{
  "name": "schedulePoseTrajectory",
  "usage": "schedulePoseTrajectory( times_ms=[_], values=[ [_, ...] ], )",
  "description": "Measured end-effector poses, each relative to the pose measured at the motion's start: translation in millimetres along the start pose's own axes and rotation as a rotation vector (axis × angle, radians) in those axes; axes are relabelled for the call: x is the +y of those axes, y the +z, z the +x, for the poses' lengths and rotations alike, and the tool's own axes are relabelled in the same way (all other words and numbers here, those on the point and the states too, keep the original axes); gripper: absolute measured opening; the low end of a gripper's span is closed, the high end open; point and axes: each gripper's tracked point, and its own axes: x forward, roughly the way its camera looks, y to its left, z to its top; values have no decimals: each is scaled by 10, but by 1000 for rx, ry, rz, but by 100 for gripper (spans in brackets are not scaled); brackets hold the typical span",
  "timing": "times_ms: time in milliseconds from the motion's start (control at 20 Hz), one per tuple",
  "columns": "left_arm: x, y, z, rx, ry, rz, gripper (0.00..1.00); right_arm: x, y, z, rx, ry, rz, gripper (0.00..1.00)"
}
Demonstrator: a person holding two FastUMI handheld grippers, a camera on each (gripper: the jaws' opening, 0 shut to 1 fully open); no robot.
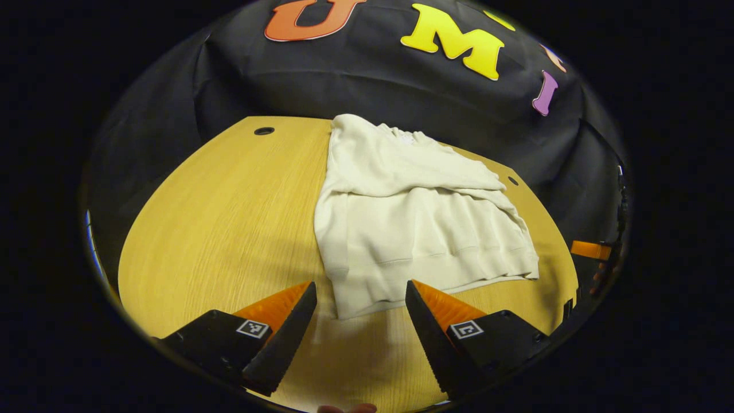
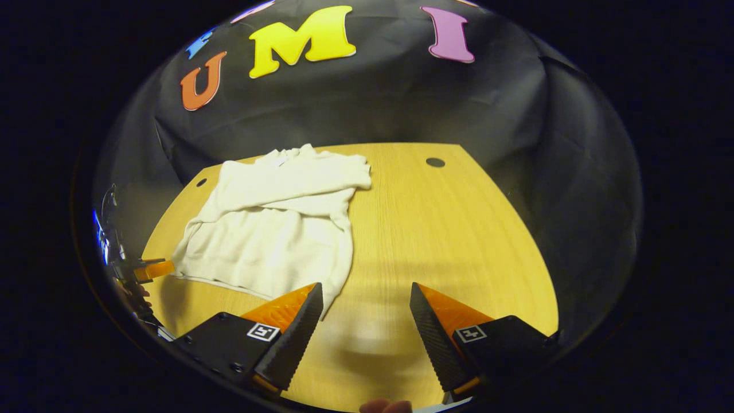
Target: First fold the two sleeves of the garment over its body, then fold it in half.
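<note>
Sleeves look folded over already, so we're on the fold-in-half. The cream knit sweatshirt [image 1: 413, 223] lies flat on the yellow wooden table [image 1: 229, 229]. Left tool [image 1: 361, 321] and right tool [image 2: 367, 321] both gape wide, holding nothing. We'd pinch both hem corners evenly, lift together toward the collar.

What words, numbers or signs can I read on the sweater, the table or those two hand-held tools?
No readable text.
Cream knit sweatshirt: white neck tag, too small to read.
Left gripper and right gripper: square black-and-white code markers, patterns, no words.
Yellow wooden table: none.
</note>
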Motion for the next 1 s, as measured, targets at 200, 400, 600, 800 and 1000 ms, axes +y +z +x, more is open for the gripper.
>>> schedulePoseTrajectory(
  times_ms=[200,400,600,800,1000],
  values=[
    [-88,-23,117,21,-38,-56,98,255,-286,323,82,19,14,95],
    [-140,66,210,14,-56,-114,97,536,-287,529,97,32,33,95],
    [-19,97,273,36,-2,-189,89,695,-326,658,115,20,61,95],
    [89,64,307,53,61,-199,51,722,-326,715,104,-26,20,95],
    [165,78,267,16,131,-196,25,738,-308,744,95,-48,-14,96]
  ],
)
